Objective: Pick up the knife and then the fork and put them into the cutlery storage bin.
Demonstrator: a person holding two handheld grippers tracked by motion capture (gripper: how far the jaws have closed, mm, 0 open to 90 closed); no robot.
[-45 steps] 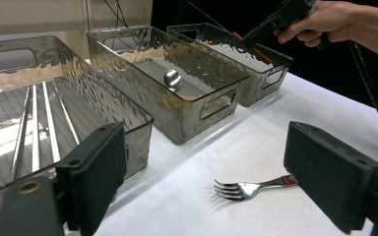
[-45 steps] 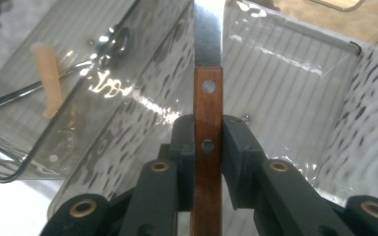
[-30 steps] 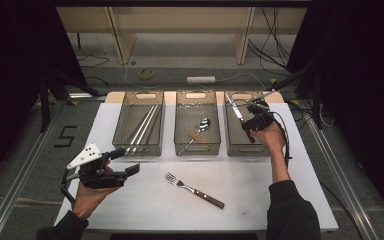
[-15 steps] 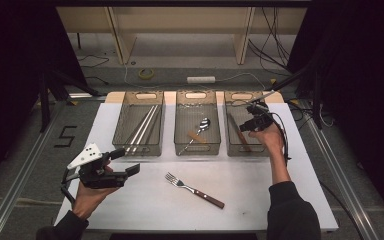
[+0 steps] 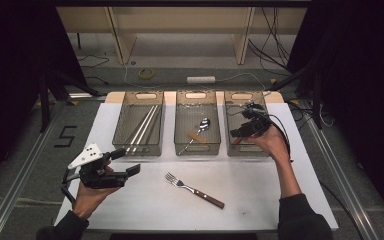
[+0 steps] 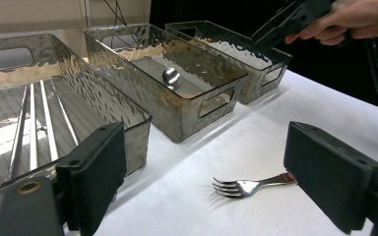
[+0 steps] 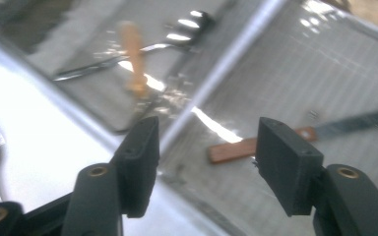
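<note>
A fork with a wooden handle point(image 5: 195, 190) point(image 6: 248, 187) lies on the white table between both hands. My left gripper point(image 5: 128, 161) point(image 6: 206, 147) hovers open and holds nothing, its jaws pointing toward the fork. My right gripper point(image 5: 241, 131) point(image 7: 209, 132) hangs over the near end of the right bin point(image 5: 247, 154). Its jaws have just been opening, with nothing between them. Below them a knife with a brown handle point(image 7: 236, 149) lies flat on the bin floor. The middle bin point(image 5: 197, 152) holds a spoon point(image 5: 202, 125) point(image 6: 171, 77).
The left bin point(image 5: 136, 154) holds long metal rods point(image 5: 142, 127). All three clear bins stand side by side at the table's far edge. A cable point(image 5: 282, 135) trails from the right gripper. The white mat point(image 5: 260, 185) lies in front of the bins.
The right gripper held the knife above the right bin; now its jaws are apart, the knife lies in the bin, and the hand has drawn back toward the near end. The left hand stayed still.
</note>
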